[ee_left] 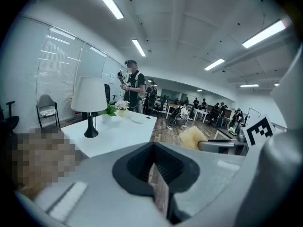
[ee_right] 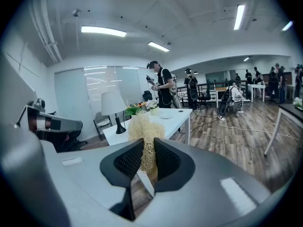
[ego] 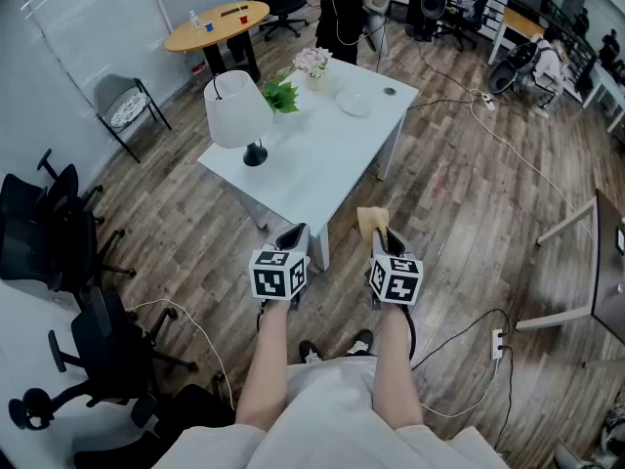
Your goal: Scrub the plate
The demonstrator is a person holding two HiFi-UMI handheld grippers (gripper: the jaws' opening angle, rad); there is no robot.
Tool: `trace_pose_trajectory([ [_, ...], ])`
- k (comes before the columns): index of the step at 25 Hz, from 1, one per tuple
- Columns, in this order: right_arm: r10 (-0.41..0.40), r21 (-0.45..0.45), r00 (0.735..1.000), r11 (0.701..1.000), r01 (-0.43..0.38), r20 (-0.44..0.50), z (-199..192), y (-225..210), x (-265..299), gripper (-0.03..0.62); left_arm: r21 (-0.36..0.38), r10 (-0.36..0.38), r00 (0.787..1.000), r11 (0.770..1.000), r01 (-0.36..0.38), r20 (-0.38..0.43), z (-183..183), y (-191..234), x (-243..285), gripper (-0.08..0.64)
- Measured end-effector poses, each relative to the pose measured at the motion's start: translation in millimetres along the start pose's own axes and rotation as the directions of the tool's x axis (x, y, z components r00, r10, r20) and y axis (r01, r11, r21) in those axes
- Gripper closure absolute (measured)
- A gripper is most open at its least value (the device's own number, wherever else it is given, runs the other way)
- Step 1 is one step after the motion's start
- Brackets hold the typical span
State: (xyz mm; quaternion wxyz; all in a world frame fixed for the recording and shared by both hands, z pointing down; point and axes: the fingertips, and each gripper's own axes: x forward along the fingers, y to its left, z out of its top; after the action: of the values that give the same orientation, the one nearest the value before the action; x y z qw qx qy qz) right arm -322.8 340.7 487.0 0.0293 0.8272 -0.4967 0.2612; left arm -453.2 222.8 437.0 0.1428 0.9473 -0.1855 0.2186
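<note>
A white plate point(ego: 354, 104) lies on the far end of the white table point(ego: 311, 164), well ahead of both grippers; it also shows as the plate point(ee_left: 138, 119) and the plate point(ee_right: 165, 116). My right gripper point(ego: 384, 233) is shut on a pale yellow fibrous scrubber point(ego: 371, 222), held in the air short of the table's near corner. The scrubber point(ee_right: 143, 135) stands up between the jaws of the right gripper point(ee_right: 143, 150). My left gripper point(ego: 293, 234) hangs beside it, shut, holding nothing. The left gripper point(ee_left: 154, 168) sees the scrubber point(ee_left: 191, 137) to its right.
On the table stand a white lamp point(ego: 237, 115), a green plant point(ego: 281, 95), a pot of flowers point(ego: 314, 64) and a small dark disc point(ego: 390, 91). A person point(ego: 342, 8) stands beyond the table. Black office chairs point(ego: 59, 252) crowd the left; cables point(ego: 469, 360) lie on the wooden floor.
</note>
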Motion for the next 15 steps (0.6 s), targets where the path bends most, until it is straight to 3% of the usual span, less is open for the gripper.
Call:
trace_pose_trajectory([
  [5,0.009,-0.024,1.000,1.000,-0.009,0.011,12.3,-40.5,0.1,0.508,-0.042,0.017,0.999,0.999,-0.015,0.046,10.1,-30.7,28.1,0.559],
  [11,0.023,-0.028,1.000,0.999,-0.023,0.007,13.1,-87.1,-0.3,0.508,-0.052,0.033,0.999,0.998,-0.031,0.036,2.0,-62.9,55.4,0.559],
  [15,0.092,-0.014,0.996,0.996,-0.092,0.013,16.7,-106.4,2.2,0.508,-0.021,0.035,0.999,0.999,-0.035,0.014,4.4,-70.5,67.2,0.559],
])
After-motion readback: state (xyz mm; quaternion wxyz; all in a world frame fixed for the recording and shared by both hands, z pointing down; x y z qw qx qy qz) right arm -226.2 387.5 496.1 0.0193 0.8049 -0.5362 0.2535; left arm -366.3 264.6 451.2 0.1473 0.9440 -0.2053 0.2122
